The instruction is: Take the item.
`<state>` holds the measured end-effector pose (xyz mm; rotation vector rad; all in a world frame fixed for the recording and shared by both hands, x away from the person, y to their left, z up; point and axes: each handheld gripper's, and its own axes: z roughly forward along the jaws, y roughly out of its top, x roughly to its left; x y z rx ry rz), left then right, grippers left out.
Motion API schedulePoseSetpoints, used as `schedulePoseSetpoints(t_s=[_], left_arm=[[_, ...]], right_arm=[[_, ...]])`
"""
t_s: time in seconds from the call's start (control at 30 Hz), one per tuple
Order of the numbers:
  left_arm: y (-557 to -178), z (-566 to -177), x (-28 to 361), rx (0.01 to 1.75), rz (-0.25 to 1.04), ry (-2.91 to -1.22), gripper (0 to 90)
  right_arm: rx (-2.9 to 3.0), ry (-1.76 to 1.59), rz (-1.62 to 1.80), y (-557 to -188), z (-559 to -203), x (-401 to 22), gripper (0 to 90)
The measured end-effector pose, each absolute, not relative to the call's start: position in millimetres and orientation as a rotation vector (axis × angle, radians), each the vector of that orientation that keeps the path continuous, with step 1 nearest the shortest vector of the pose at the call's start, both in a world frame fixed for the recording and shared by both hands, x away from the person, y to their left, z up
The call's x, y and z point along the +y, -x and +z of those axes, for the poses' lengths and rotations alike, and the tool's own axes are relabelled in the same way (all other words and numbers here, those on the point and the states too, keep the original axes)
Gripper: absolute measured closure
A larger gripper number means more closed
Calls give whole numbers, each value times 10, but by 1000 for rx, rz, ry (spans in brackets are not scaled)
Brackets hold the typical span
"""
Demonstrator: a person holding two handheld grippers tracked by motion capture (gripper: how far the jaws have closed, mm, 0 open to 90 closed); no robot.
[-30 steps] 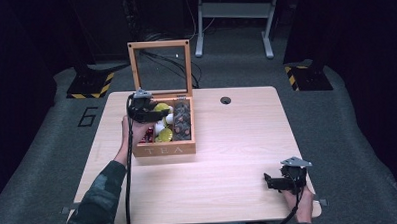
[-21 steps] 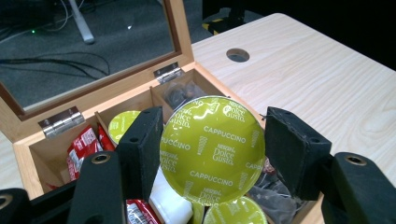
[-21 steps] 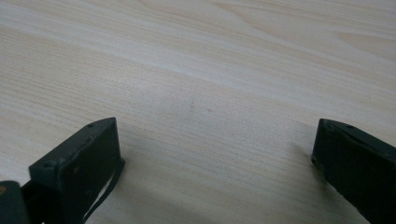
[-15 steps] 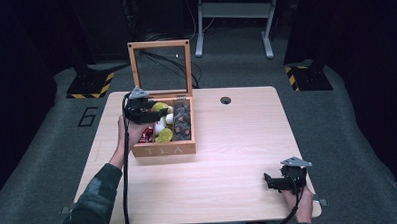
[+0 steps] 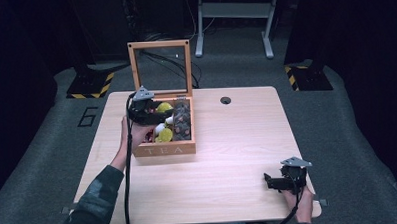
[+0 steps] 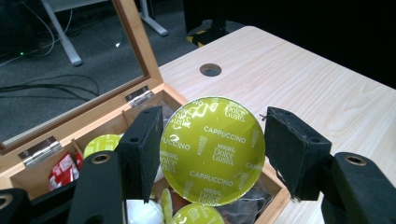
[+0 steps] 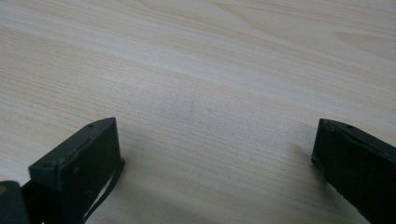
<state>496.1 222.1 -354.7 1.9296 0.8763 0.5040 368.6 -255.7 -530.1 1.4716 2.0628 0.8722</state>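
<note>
The table (image 5: 228, 156) is pale wood with rounded corners and a small round hole (image 5: 225, 100) near its far edge, right of centre. It stands on grey carpet in a dim room. Two black bases with yellow-striped edges sit on the floor beyond the far corners, a white frame (image 5: 233, 20) stands farther back, and cables trail across the floor behind the box.

A wooden box (image 5: 163, 135) marked TEA sits on the far left part of the table, its glass lid (image 5: 160, 68) upright at the back. Its front wall lies about midway between the far and near edges, and its left side is near the left edge. Inside are yellow-green and white pods, red packets and dark ones.

The left gripper (image 5: 156, 112) is above the box's far left compartments, clamped on a green pod (image 6: 212, 149). In the left gripper view the pod is held by its rim between the two pads, foil face toward the camera, above the open box and clear of the pods below.

The right gripper (image 5: 269, 182) rests low at the near right corner, just inside the near edge, its jaws wide apart with bare wood between them.

From the box's right wall to the right edge, the tabletop is open. So is the near strip in front of the box.
</note>
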Motion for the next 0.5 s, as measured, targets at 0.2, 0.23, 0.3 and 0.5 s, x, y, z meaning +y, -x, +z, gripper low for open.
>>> schedulePoseSetpoints(t_s=[0.2, 0.23, 0.3, 0.5], left_arm=[[-4925, -3509, 2125, 847, 496, -1939, 387], [-4921, -3505, 2101, 840, 495, -1940, 387], [-4917, -3503, 2071, 835, 492, -1938, 387], [-4907, -3521, 1947, 816, 469, -1947, 387]], right_arm=[[2063, -1471, 872, -3686, -5301, -2558, 4], [2063, -1471, 872, -3686, -5301, -2557, 4], [2062, -1472, 872, -3686, -5301, -2557, 4], [2063, -1471, 873, -3687, -5301, -2558, 4]])
